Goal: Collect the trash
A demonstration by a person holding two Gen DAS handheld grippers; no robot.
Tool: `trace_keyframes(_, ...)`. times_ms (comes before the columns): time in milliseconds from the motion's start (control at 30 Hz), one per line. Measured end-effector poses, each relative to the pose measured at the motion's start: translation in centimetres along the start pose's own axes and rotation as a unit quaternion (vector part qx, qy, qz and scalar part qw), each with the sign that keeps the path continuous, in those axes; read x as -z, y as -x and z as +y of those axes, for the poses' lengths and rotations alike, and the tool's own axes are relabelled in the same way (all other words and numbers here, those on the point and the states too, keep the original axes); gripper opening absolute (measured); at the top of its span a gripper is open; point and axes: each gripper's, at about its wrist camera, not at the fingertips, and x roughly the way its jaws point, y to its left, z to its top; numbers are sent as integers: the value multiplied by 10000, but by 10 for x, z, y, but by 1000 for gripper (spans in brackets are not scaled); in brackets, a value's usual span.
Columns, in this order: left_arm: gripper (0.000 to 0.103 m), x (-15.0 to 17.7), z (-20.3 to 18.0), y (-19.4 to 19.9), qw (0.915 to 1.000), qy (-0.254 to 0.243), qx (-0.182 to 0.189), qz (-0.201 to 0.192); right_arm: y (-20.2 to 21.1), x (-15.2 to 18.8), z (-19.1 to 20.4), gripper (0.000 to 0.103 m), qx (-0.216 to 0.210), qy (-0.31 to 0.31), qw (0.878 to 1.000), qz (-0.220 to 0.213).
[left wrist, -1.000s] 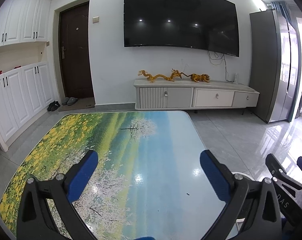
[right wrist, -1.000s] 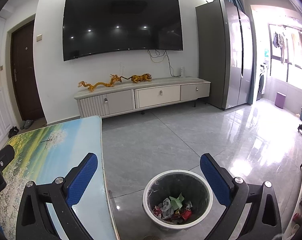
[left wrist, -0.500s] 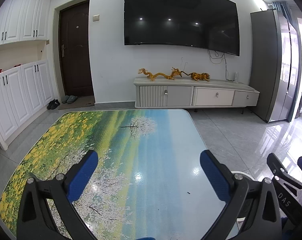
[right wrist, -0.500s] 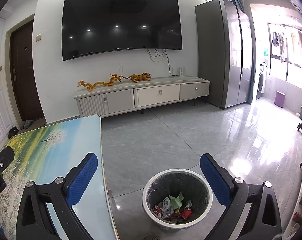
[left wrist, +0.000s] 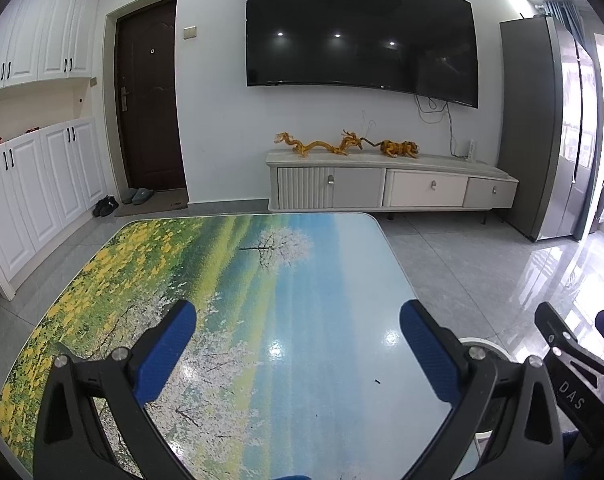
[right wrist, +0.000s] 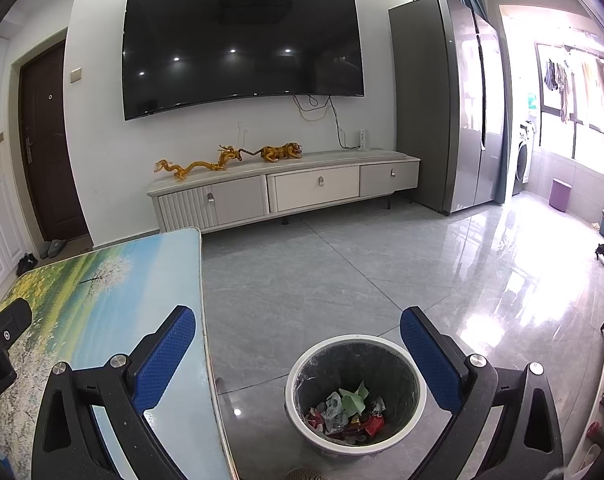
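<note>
Trash (right wrist: 347, 412) crumpled, mixed colours, inside white-rimmed bin (right wrist: 302, 364)

White-rimmed waste bin (left wrist: 486, 350): largely hidden behind the left gripper's arm in the left view. Crumpled wrappers (right wrist: 347, 412) inside the bin: individual pieces indistinguishable. Landscape-printed desk (right wrist: 102, 304): near edge cropped.

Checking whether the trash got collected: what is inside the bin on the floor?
The bin holds crumpled wrappers: a green piece on top, grey plastic, red scraps below. A dark liner covers its inner wall. Whatever lies beneath that pile is hidden.
</note>
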Motion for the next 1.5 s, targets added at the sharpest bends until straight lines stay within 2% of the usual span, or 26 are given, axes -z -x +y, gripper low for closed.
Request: trace_keyframes(1500,102,5,5,-7,9998,29,29,173,-2,3,-1,103,-18,-33,10000,26)
